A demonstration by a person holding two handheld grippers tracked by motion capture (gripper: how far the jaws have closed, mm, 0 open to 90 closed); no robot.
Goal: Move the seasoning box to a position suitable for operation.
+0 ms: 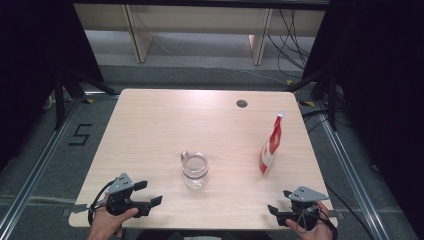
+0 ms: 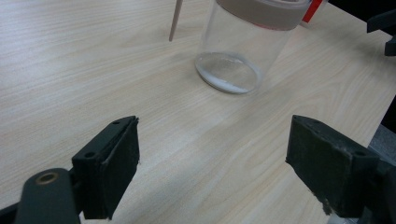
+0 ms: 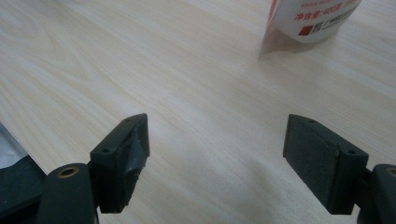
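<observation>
A clear glass jar (image 1: 195, 172) stands near the middle of the wooden table (image 1: 165, 125). In the left gripper view the jar (image 2: 238, 42) has a grey-brown band round its top, a thin white layer on its bottom and a thin tan stick (image 2: 176, 18) beside it. A red and white pouch (image 1: 270, 147) stands upright to the jar's right; its lower edge (image 3: 308, 23) shows in the right gripper view. My left gripper (image 1: 149, 193) (image 2: 212, 163) rests open near the front left edge, aimed at the jar. Near the front right corner my right gripper (image 1: 280, 201) (image 3: 217, 161) stands open, with nothing between its jaws.
A dark round cable hole (image 1: 242, 103) sits near the table's far edge. Black stands and loose cables (image 1: 295, 35) lie on the floor beyond the table. Metal rails (image 1: 35, 170) run along both sides.
</observation>
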